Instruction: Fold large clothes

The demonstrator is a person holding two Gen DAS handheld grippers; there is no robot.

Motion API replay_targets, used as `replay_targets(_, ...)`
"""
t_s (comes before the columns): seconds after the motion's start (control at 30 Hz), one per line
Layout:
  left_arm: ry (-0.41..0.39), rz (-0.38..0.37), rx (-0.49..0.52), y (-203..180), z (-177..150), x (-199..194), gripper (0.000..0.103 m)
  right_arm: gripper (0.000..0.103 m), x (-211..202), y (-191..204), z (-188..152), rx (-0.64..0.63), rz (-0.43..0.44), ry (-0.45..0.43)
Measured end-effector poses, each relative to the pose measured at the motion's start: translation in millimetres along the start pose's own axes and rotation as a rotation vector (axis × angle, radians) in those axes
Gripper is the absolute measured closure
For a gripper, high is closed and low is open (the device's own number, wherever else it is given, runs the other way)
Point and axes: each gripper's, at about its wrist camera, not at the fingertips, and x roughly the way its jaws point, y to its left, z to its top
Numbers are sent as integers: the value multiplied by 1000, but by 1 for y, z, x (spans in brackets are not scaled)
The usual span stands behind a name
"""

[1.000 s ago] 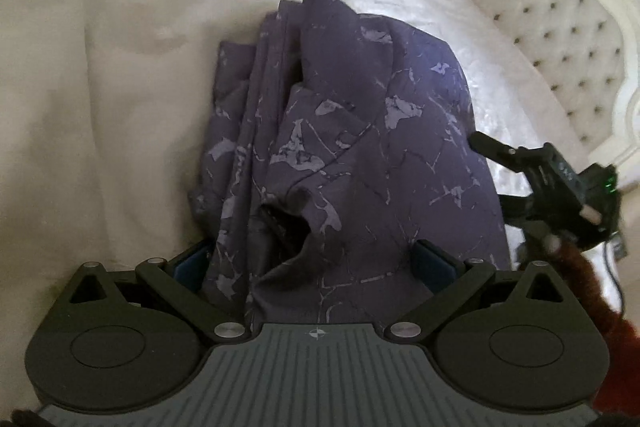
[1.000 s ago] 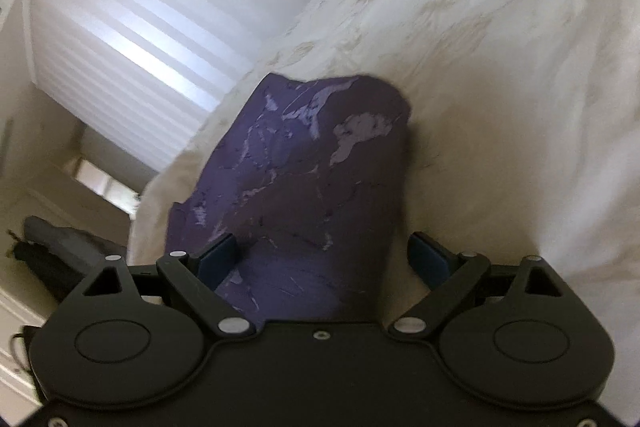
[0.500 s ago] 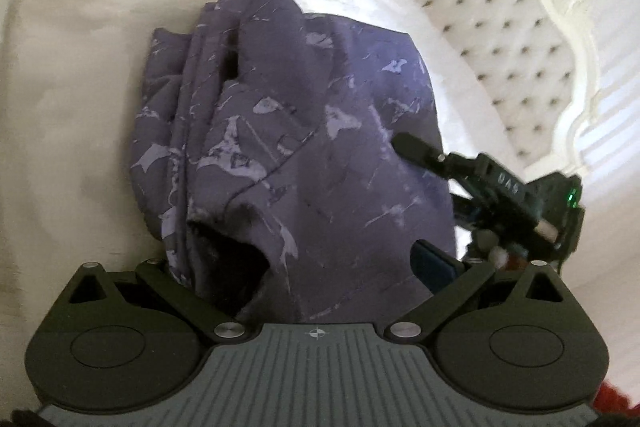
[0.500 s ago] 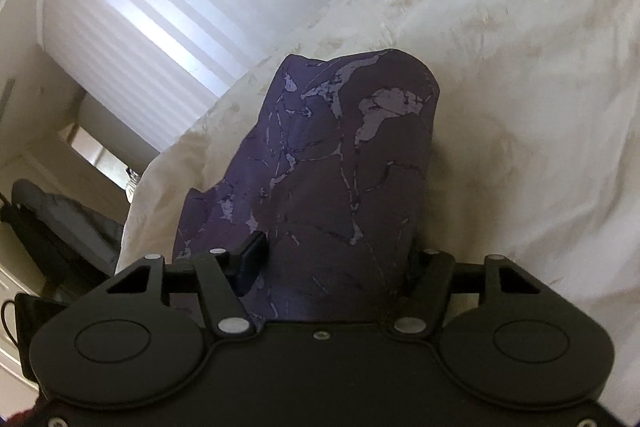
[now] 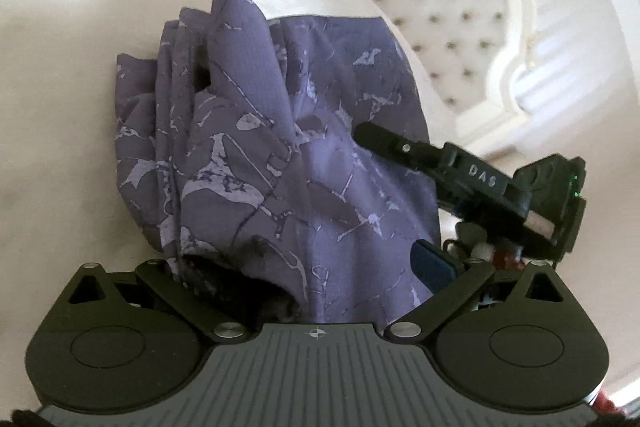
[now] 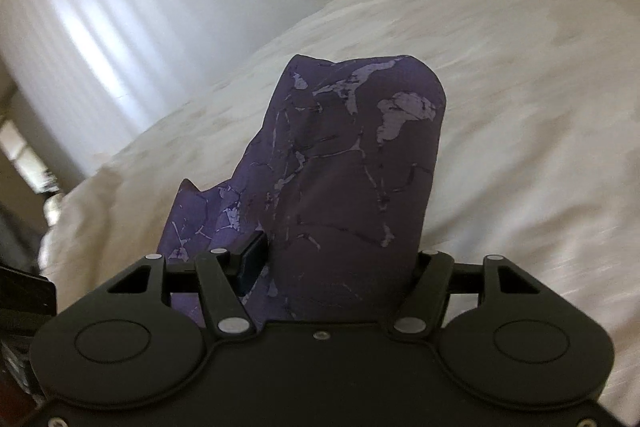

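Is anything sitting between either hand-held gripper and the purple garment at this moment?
Nothing visible does. The purple patterned garment already lies between the open fingers of the left hand-held gripper, and the right hand-held gripper has closed on a bundle of it above the white bedspread.

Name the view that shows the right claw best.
Left wrist view: the right claw is seen whole from outside, fingers reaching into the purple garment. The right wrist view shows only its own linkages, the cloth bunched between them.

Right gripper (image 6: 336, 259) apparently clamping purple garment (image 6: 352, 163), white bedspread (image 6: 520, 107)
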Motion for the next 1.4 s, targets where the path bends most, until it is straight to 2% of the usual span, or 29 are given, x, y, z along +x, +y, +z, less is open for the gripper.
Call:
replay_targets(0.17, 36, -11, 52, -24, 20, 59, 1, 36, -23, -52, 12, 34, -111, -46)
replay_targets(0.27, 44, 69, 60, -24, 18, 74, 1, 33, -20, -71, 4, 68, -141, -51)
replay_targets(0.37, 63, 134, 66, -12, 12, 80, 1, 24, -9, -78, -15, 82, -175, -57)
replay_targets(0.4, 64, 147, 63, -4, 8, 77, 1, 21, -7, -79, -21, 89, -185, -65)
replay_targets(0.5, 39, 117, 54, 4, 4, 67, 3, 16, -4, -85, -25, 110, -203, -87)
replay_targets(0.73, 14, 147, 100, -7, 3, 61, 4, 3, -9, -78, -24, 75, -262, -118)
replay_targets(0.87, -21, 192, 141, -17, -2, 55, 3, 1, -16, -73, -30, 62, -275, -136)
replay_targets(1.03, -81, 270, 243, -32, -10, 32, 1, 1, -26, -60, -40, 58, -306, -133)
replay_targets(1.23, -150, 333, 303, -51, -21, 3, 1, 1, -38, -47, -57, 202, -333, -101)
replay_targets(1.4, -172, 392, 370, -67, -33, -15, 1, 1, -49, -35, -83, 366, -306, -84)
